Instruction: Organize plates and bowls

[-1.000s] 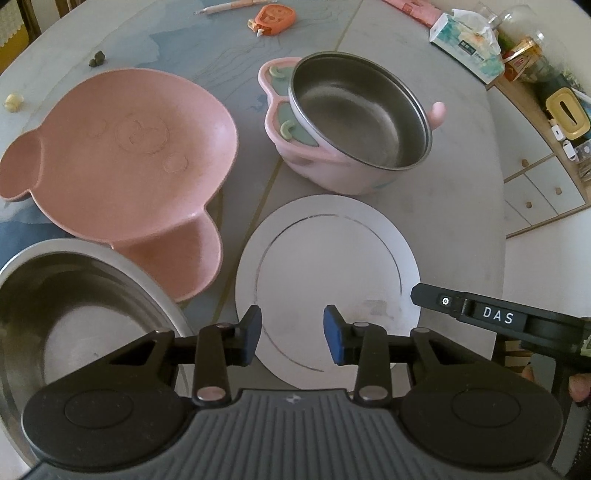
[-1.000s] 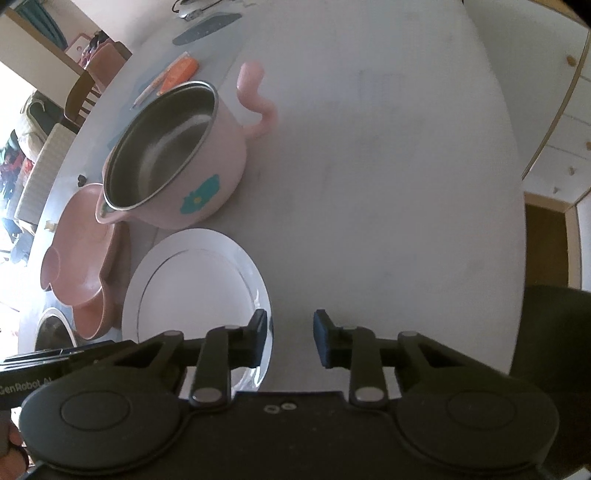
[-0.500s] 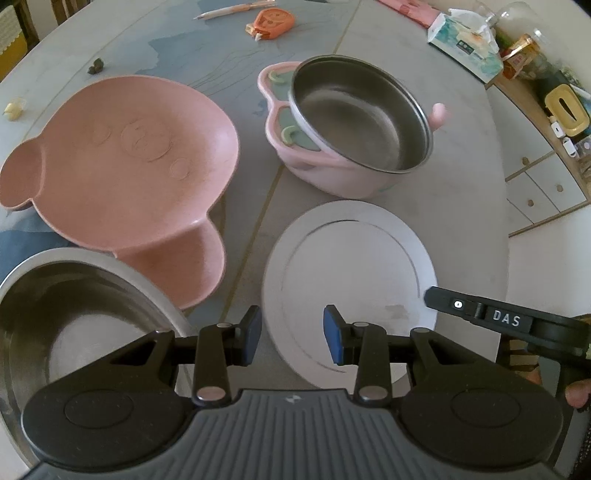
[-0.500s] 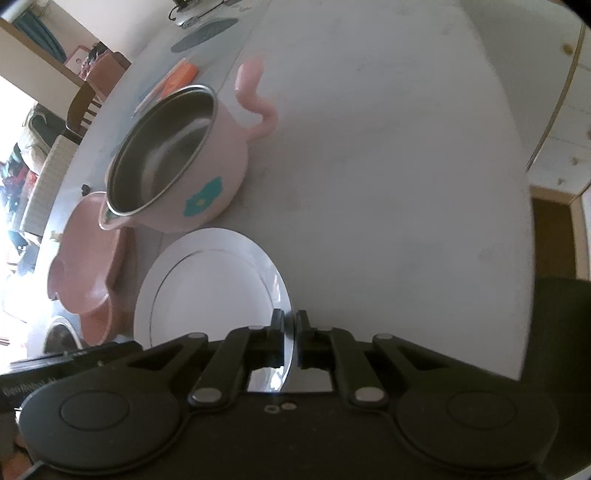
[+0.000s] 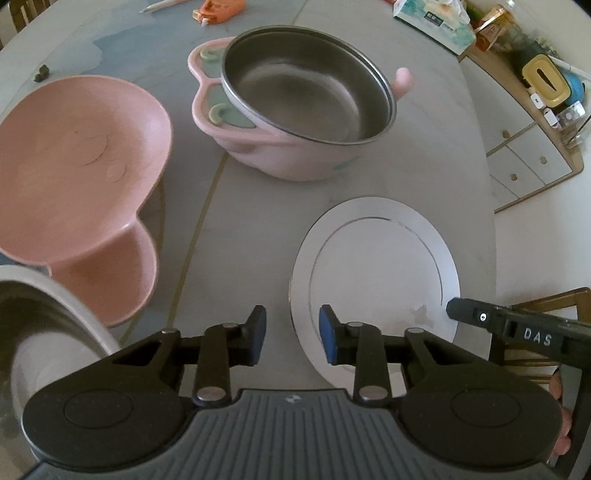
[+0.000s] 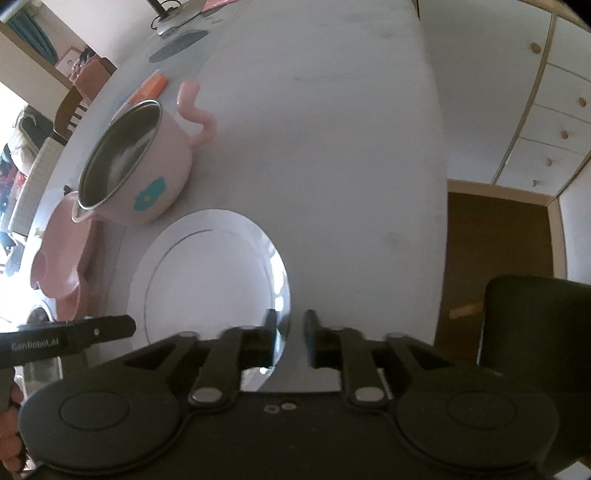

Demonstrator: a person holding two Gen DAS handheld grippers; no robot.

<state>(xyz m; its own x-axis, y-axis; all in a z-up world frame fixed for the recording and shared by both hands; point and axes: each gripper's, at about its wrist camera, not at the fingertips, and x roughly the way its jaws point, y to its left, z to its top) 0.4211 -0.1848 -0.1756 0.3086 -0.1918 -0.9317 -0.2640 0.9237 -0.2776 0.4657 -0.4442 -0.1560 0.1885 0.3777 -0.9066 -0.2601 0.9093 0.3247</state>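
Observation:
A white plate [image 5: 376,266] lies flat near the table's front edge. My left gripper [image 5: 291,334] straddles its left rim; its jaws are closing and the pads do not touch the rim. My right gripper [image 6: 291,332] straddles the plate's [image 6: 207,280] right rim; its jaws are opening and stand off the rim. Behind the plate stands a pink pot with a steel bowl inside [image 5: 306,99]. To the left rest a pink bear-shaped plate [image 5: 74,177] and a large steel bowl [image 5: 37,332].
An orange item [image 5: 218,7] and a tissue box [image 5: 432,18] lie at the table's far side. A drawer cabinet [image 5: 524,155] stands to the right. A wooden chair [image 5: 535,306] and a dark chair back [image 6: 535,332] are near the table's front right edge.
My right gripper shut on the plate's right rim, then opened again. The plate slid to the right relative to the pink plate. My left jaws narrowed around the plate's left rim.

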